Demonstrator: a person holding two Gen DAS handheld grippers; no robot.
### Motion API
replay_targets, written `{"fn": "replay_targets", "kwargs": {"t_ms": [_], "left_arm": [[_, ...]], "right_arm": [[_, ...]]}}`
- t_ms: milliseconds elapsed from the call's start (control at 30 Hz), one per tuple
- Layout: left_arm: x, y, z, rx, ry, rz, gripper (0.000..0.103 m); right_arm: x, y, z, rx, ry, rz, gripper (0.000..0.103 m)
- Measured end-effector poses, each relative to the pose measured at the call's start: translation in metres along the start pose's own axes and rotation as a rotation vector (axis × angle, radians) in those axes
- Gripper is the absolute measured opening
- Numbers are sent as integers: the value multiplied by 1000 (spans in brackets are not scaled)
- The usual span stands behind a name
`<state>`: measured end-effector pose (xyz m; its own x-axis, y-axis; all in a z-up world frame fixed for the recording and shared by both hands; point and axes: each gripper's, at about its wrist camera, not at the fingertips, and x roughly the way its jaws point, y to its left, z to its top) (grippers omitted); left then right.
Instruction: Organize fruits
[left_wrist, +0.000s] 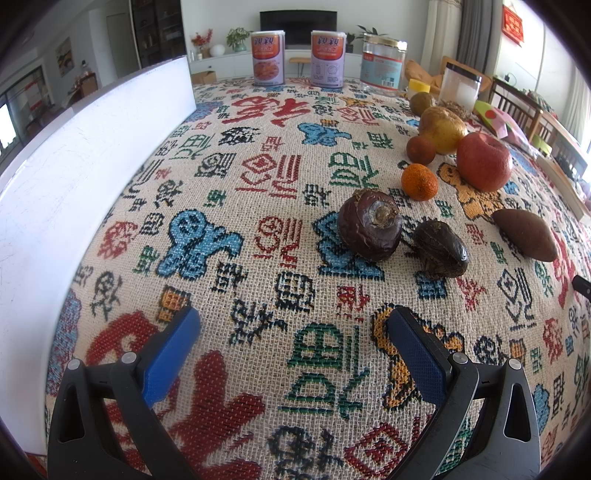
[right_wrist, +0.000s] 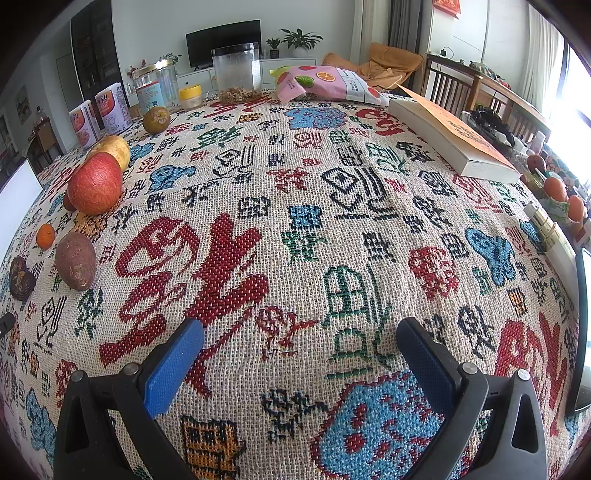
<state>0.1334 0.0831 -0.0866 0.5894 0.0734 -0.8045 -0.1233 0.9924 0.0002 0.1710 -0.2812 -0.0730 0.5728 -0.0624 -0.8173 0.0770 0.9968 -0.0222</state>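
Both the left hand-held gripper (left_wrist: 293, 328) and the right hand-held gripper (right_wrist: 301, 338) stood wide open, empty, above the coarse woven patterned tabletop (left_wrist: 258, 206). The fruits lay along its right side: a round red apple (left_wrist: 484, 162), a small dimpled orange (left_wrist: 419, 182), and a smooth brown oval fruit (left_wrist: 526, 234) with its long axis sideways.

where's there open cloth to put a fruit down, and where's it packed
Free: the wide stretch of tablecloth between the white board and the fruit row, running back to the two cans. Also the broad middle between the red apple and the book. Both the left claw and right claw hang open over bare cloth. Crowded: the fruit cluster, from the dark round fruit to the pear.
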Motion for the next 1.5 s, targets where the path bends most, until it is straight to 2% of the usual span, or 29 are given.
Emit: {"fn": "replay_targets", "kwargs": {"t_ms": [833, 933, 1033, 1133, 1167, 1200, 1233, 1267, 1300, 1500], "left_arm": [[0, 0, 0, -1, 0, -4, 102], [4, -3, 9, 50, 17, -51, 101], [14, -12, 27, 125, 42, -55, 101], [25, -21, 41, 159, 37, -84, 100], [28, -24, 44, 166, 26, -94, 96], [28, -25, 45, 167, 8, -121, 83], [26, -27, 45, 173, -14, -142, 75], [24, -30, 45, 188, -28, -155, 52], [21, -31, 44, 199, -34, -170, 41], [-1, -11, 19, 122, -11, -204, 41]], "right_arm": [[0, 0, 0, 0, 0, 0, 103], [0, 0, 0, 0, 0, 0, 103], [0, 0, 0, 0, 0, 0, 103], [0, 0, 0, 0, -1, 0, 103], [0, 0, 0, 0, -1, 0, 103], [0, 0, 0, 0, -1, 0, 103], [0, 0, 0, 0, -1, 0, 103], [0, 0, 0, 0, -1, 0, 103], [0, 0, 0, 0, -1, 0, 103], [0, 0, 0, 0, -2, -1, 103]]}}
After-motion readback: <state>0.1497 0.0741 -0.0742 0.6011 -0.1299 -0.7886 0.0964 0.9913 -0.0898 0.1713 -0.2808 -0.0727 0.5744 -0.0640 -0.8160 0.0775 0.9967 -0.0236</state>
